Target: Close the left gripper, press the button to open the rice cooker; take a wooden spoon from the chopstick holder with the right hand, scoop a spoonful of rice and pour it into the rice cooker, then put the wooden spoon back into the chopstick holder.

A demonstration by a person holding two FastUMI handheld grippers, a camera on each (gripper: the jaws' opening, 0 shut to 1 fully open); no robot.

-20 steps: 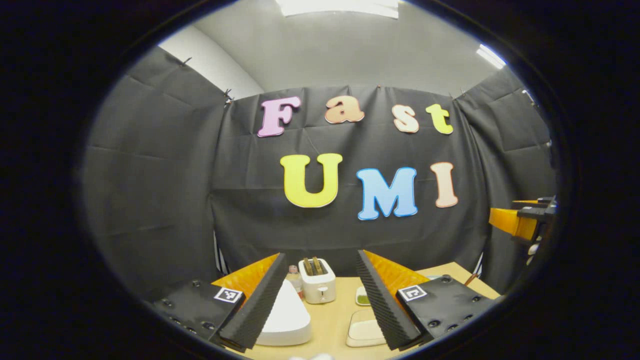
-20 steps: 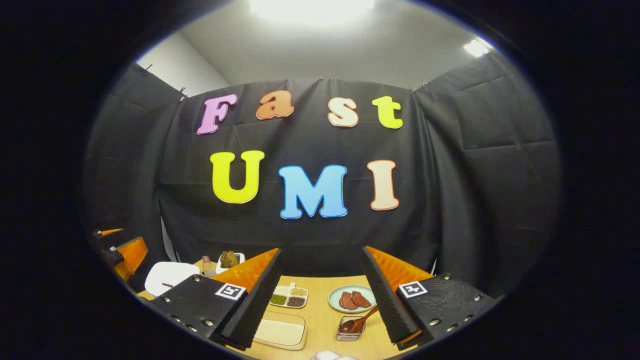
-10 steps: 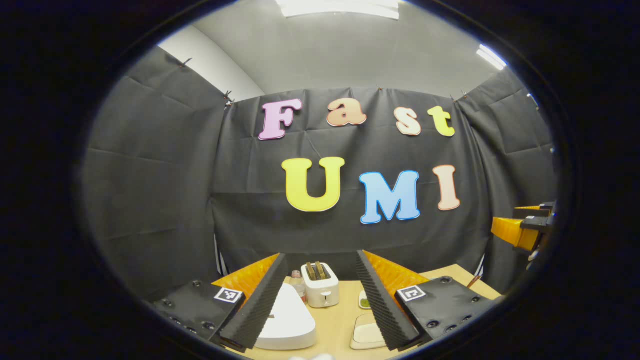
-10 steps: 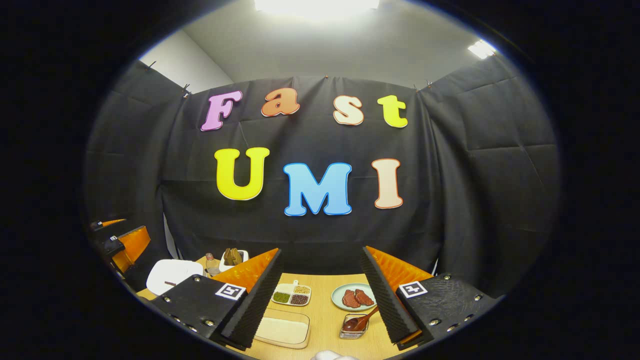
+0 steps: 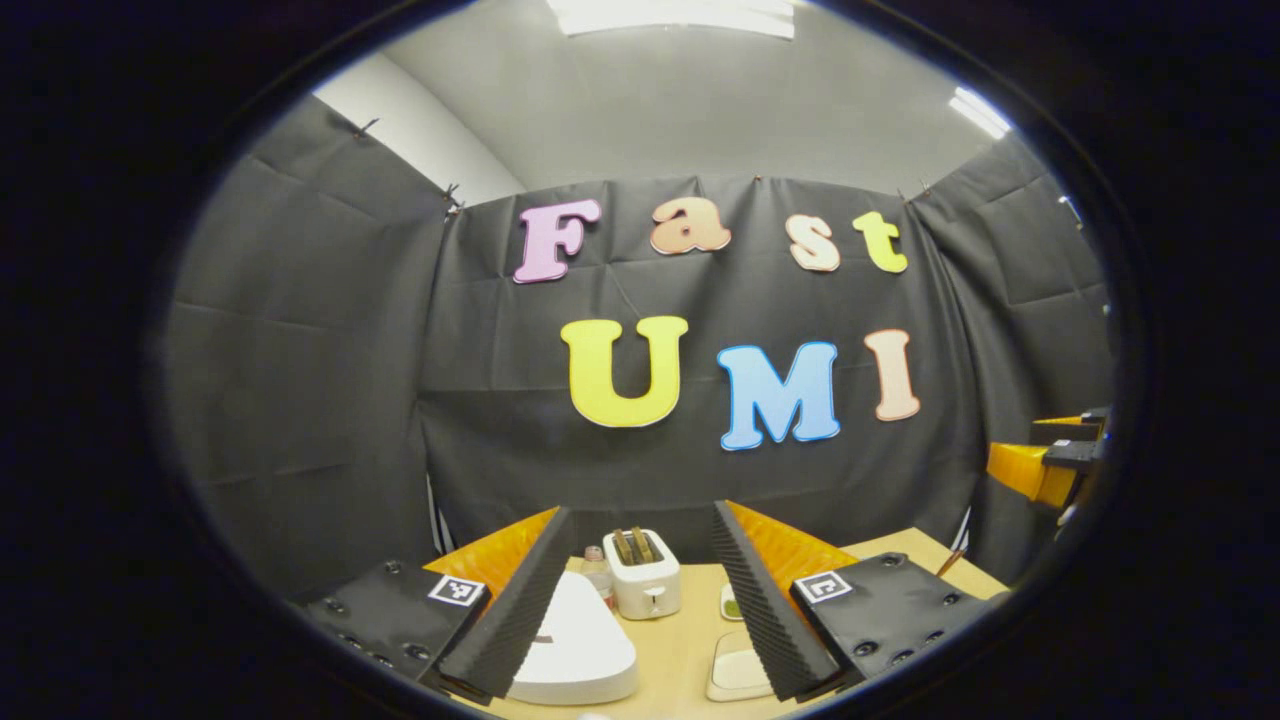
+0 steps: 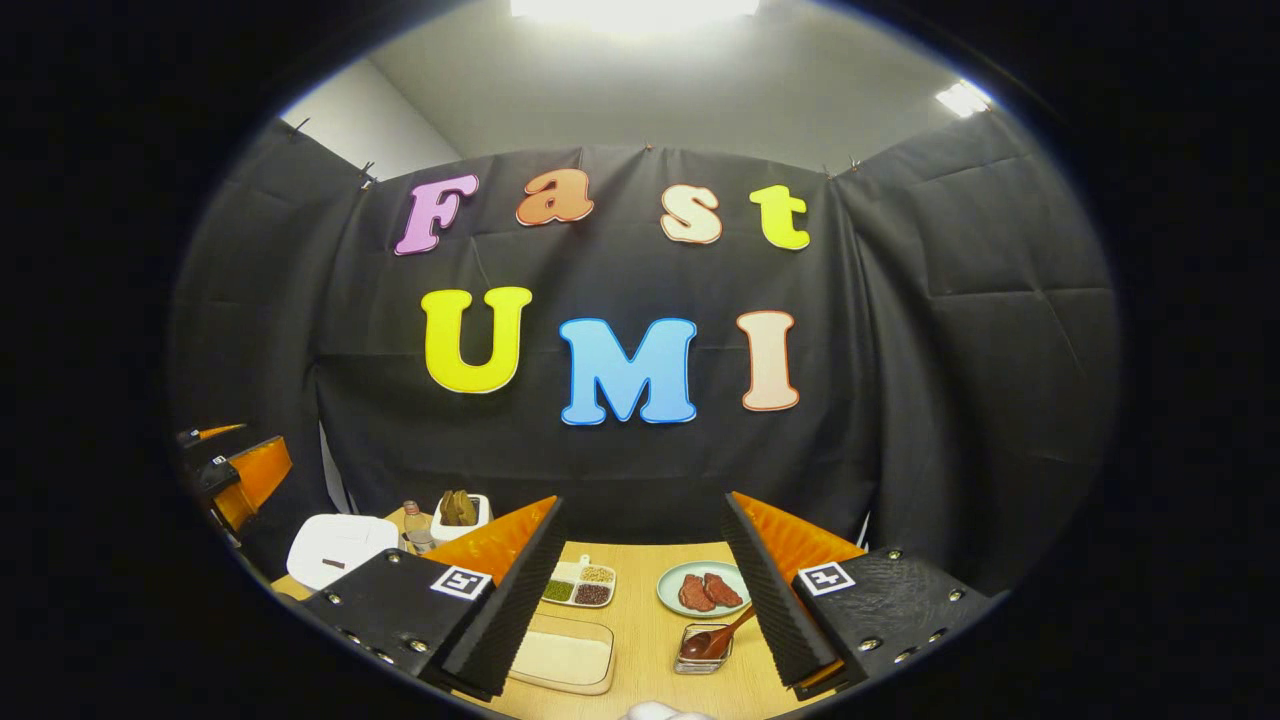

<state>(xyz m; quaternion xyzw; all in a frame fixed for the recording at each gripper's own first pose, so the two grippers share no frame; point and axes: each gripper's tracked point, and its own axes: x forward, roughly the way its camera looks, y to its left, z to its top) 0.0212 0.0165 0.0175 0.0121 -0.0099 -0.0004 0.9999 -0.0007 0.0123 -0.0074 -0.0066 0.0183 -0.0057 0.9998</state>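
The white rice cooker (image 5: 577,650) sits shut on the wooden table, just beyond my left gripper (image 5: 640,508), which hangs above the table, open and holding nothing. The cooker also appears at the far left, rice cooker (image 6: 337,545). My right gripper (image 6: 643,500) is open and empty too, held above the table. Below it a wooden spoon (image 6: 722,636) leans in a small clear holder (image 6: 699,655). A shallow tray of white rice (image 6: 560,657) lies near the left finger, and shows as rice tray (image 5: 741,672) in the left gripper view.
A white toaster (image 5: 645,586) and a small bottle (image 5: 597,568) stand behind the cooker. A divided dish of grains (image 6: 579,586) and a plate of meat (image 6: 705,590) lie farther back. The other gripper (image 6: 235,470) hovers at the left edge.
Both views have drifted slightly; the table objects sit a little higher and closer in the frames. Both grippers stay open, and nothing on the table has moved.
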